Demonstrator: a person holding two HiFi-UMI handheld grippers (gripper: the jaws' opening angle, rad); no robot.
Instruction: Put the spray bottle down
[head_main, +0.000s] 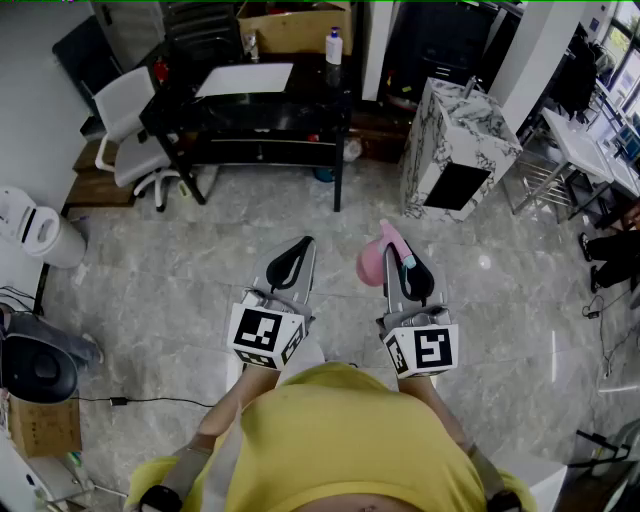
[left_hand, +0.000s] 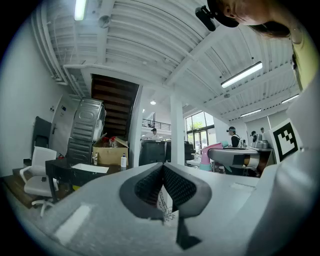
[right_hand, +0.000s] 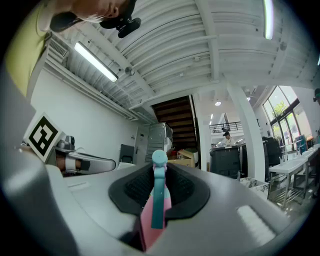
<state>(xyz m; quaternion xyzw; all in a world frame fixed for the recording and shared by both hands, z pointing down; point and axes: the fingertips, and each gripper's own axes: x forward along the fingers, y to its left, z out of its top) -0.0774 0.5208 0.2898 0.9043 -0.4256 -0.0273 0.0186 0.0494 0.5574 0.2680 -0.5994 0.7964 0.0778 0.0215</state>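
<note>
Fabric of a yellow shirt (head_main: 350, 440) fills the near edge, and just beyond it the two grippers are held side by side, about level, over the grey floor (head_main: 180, 270). The left gripper (head_main: 292, 262) (left_hand: 163, 184) has its jaws pressed together with nothing between them. The right gripper (head_main: 413, 280) (right_hand: 159, 186) has its jaws a little apart, clamped on the pink spray bottle (head_main: 372, 262) (right_hand: 158, 200). The bottle is held in the air, its teal trigger standing up between the pads and its pink body jutting out on the left side of the jaws. Farther off, a black desk (head_main: 250, 110) carries a sheet of paper (head_main: 245, 80), with a white chair (head_main: 125, 110) at its left. A marbled cabinet (head_main: 460, 140) stands far right.
</note>
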